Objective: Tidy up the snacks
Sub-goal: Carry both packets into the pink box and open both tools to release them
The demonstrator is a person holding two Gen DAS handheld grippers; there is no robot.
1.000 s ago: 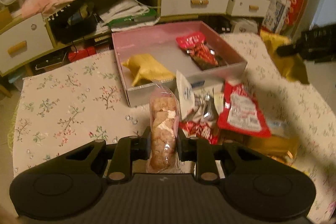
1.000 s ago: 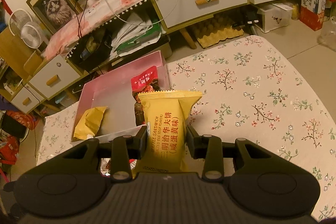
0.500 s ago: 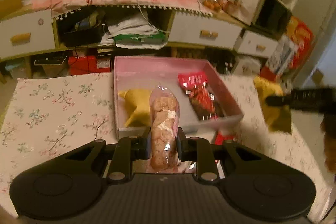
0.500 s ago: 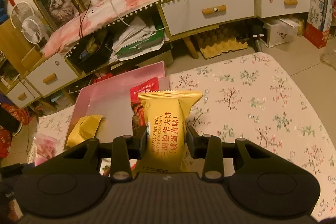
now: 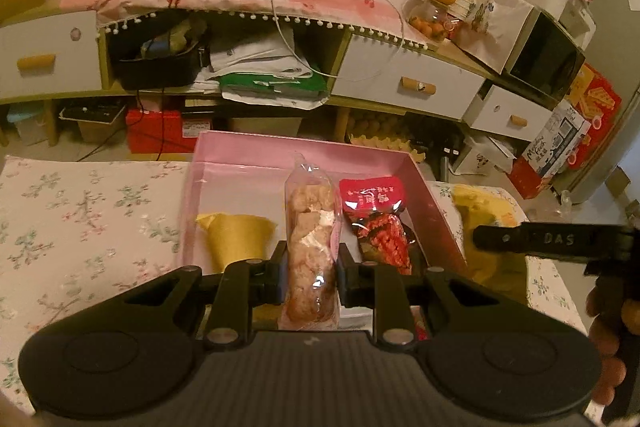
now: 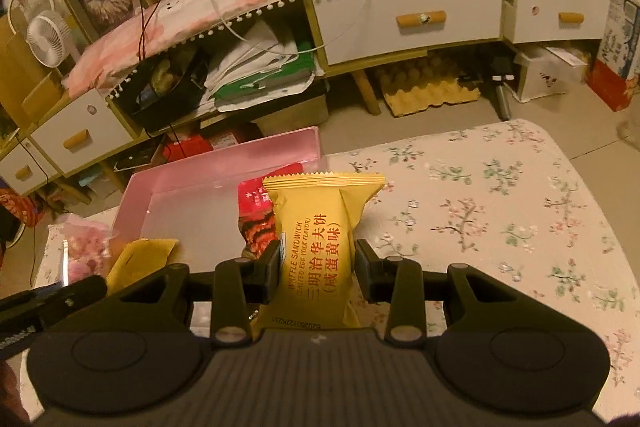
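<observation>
Floral-clothed table carries the pink box. I have the left gripper pinching a puffed-snack packet, the right gripper pinching a yellow waffle packet. Next: lower both into the box, beside its near wall, then release.

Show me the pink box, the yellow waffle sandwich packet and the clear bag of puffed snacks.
pink box (image 5: 304,151), left wrist view, far wall.
yellow waffle sandwich packet (image 6: 316,239), right wrist view, printed front.
clear bag of puffed snacks (image 5: 310,247), left wrist view, middle of bag.
</observation>
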